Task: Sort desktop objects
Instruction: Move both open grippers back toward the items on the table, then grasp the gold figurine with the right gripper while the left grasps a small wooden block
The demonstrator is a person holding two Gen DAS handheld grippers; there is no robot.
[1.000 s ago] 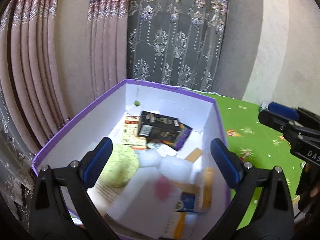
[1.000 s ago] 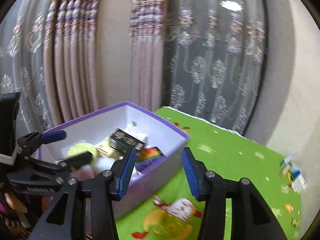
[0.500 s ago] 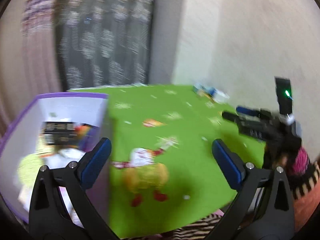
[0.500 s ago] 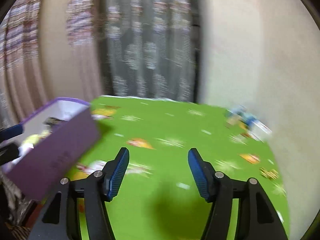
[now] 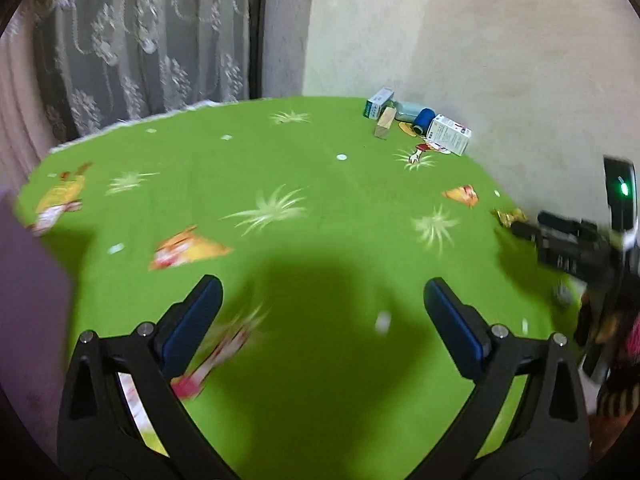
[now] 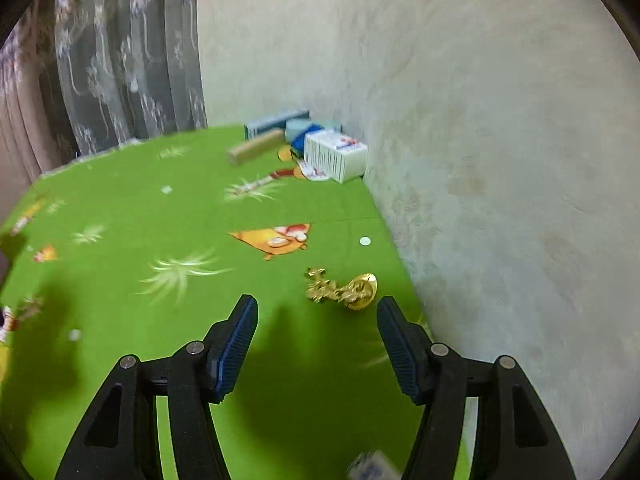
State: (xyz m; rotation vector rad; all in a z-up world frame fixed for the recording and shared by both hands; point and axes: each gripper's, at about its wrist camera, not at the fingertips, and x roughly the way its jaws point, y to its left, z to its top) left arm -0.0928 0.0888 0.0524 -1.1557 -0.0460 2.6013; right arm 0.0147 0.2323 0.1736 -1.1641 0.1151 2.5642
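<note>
My left gripper (image 5: 320, 296) hangs open over the green tablecloth (image 5: 320, 184) with nothing between its fingers. My right gripper (image 6: 318, 312) is open too and holds nothing. A small gold ornament (image 6: 344, 290) lies on the cloth just beyond its right fingertip, near the wall; the same gold ornament (image 5: 506, 216) shows in the left wrist view, just ahead of the right gripper (image 5: 560, 240). In the far corner sit a white box (image 6: 336, 154), a blue spool (image 6: 304, 140), a wooden block (image 6: 256, 150) and a blue-grey box (image 6: 276, 120).
The purple box's wall (image 5: 24, 280) fills the left edge of the left wrist view. A rough plaster wall (image 6: 480, 160) runs along the table's right side. Curtains (image 5: 140, 40) hang behind the table. A small white and blue thing (image 6: 372, 468) lies blurred under my right gripper.
Both grippers have swung right, away from the purple box with its contents, and now point down over the green cloth. The right jaws have spread wider.
</note>
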